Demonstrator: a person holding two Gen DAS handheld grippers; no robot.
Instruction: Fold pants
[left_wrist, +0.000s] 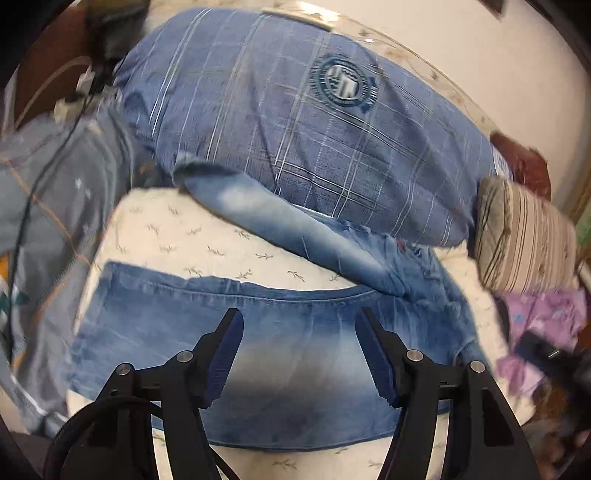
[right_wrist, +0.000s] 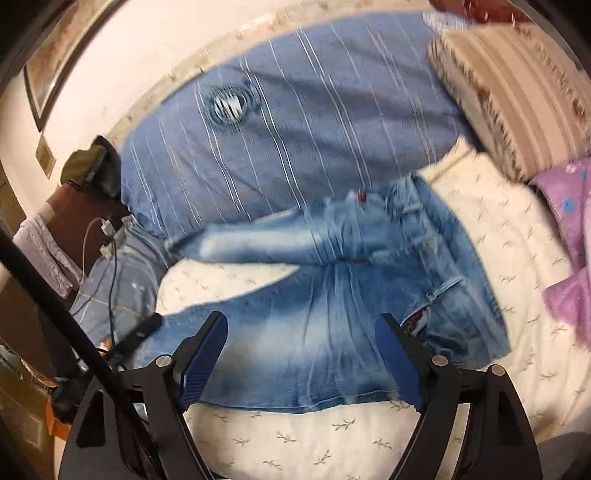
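A pair of faded blue jeans (left_wrist: 280, 332) lies spread on a cream leaf-print bed sheet (left_wrist: 184, 236). One leg lies across the near side, the other leg (left_wrist: 280, 225) angles away toward the far left. In the right wrist view the jeans (right_wrist: 332, 314) show their waistband (right_wrist: 436, 243) at the right. My left gripper (left_wrist: 299, 317) is open and empty, just above the near leg. My right gripper (right_wrist: 303, 325) is open and empty, above the thigh part of the near leg.
A large blue plaid pillow (left_wrist: 295, 122) lies behind the jeans. A striped beige pillow (left_wrist: 524, 236) and purple cloth (left_wrist: 543, 325) are at the right. A grey-blue blanket (left_wrist: 55, 206) and cables (right_wrist: 107, 236) are at the left.
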